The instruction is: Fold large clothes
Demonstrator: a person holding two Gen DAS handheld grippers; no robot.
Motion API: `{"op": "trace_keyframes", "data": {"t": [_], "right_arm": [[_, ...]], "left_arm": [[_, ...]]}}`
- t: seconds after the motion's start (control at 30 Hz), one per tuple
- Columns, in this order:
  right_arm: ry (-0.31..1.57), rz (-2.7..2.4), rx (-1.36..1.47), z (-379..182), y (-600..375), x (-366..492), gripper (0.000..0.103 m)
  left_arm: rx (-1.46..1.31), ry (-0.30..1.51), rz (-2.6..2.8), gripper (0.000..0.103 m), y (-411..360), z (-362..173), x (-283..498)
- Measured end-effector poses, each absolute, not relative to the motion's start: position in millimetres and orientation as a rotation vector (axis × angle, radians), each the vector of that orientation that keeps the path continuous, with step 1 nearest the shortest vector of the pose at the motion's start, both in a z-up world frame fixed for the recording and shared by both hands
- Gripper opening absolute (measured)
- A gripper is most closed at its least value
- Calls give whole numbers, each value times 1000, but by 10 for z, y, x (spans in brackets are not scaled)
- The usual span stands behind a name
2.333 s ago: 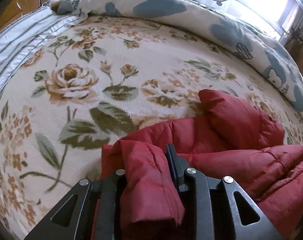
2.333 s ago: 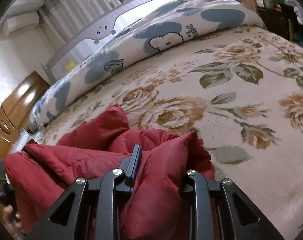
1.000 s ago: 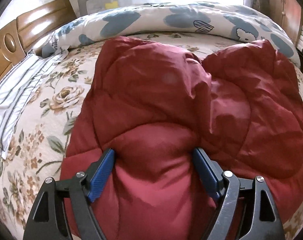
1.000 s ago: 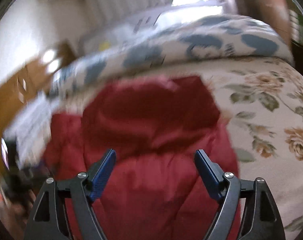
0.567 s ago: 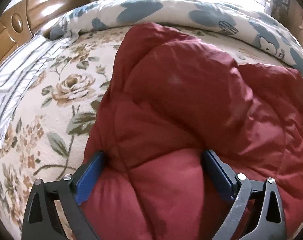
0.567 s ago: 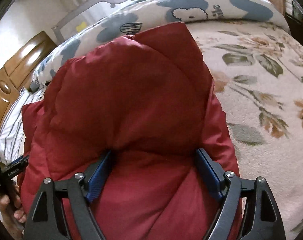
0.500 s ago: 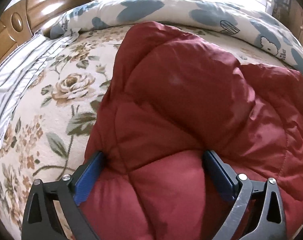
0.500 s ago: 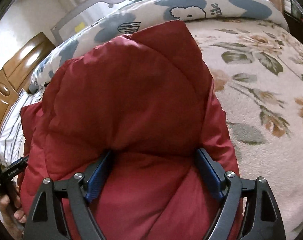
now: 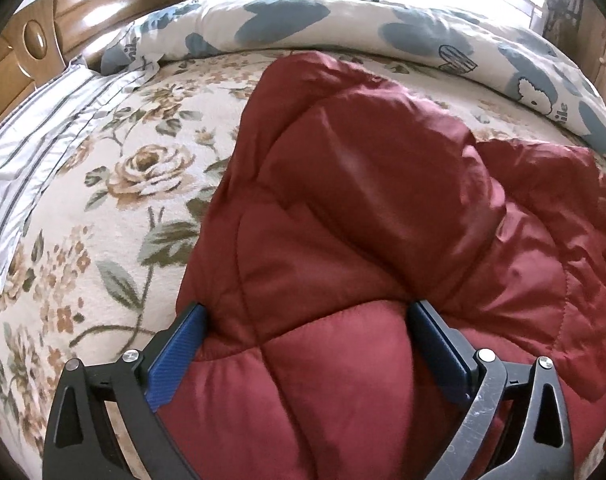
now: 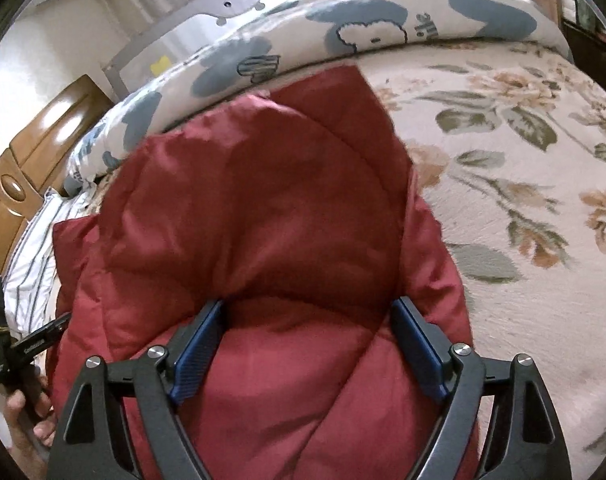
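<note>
Red quilted down jacket (image 9: 367, 208) lying folded on a bed, over the floral blanket (image 9: 115, 184); it fills the centre and lower right of the left wrist view and the centre and lower left of the right wrist view (image 10: 263, 208). A blue-patterned duvet (image 9: 383, 28) runs along the top of the frame, a striped pillow (image 9: 35, 128) lies at the left edge, and a wooden headboard (image 9: 63, 12) occupies the upper left corner.

Left tongs (image 9: 307, 320): fingers spread wide, straddling a puffed panel at the near edge of the jacket; the blue pads (image 9: 175, 356) sit beside the fabric without pinching it. Right tongs (image 10: 307, 312): likewise spread, one finger on each side of a padded bulge, nothing clamped.

Step in hand, as judged from the lie of the cloth: a fold has been laid over and both tongs stand released at the near hem, so the stage appears to be pressing or settling the doubled jacket. The next move probably calls for choosing a fresh edge, closing on the full thickness of padding, and carrying it across without letting the slippery shell slide or the trapped air spring the fold open.
</note>
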State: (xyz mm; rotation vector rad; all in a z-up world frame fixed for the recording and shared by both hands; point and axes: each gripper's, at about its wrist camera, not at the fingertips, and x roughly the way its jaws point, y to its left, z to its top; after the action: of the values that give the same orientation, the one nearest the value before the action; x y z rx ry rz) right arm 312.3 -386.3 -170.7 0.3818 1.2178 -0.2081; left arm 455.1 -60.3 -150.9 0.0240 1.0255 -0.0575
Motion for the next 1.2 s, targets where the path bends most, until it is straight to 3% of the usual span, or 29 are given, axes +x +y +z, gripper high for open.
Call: {"op": "trace_keyframes", "data": {"t": [0.53,0.83,1.2], "right_arm": [[1155,-224,471,-1377,-4217,2665,87],[1191,-221,608,-1586,-4421,2452,87],[1223,-179,660,-1763,-4390,2509,88]], "left_arm": [[-260,1010,-149,101,132,-1317,4121],[-446,1076,-186,101,541,-1556,4120],[-531,1147,-256,102,485,-1898,4342]]}}
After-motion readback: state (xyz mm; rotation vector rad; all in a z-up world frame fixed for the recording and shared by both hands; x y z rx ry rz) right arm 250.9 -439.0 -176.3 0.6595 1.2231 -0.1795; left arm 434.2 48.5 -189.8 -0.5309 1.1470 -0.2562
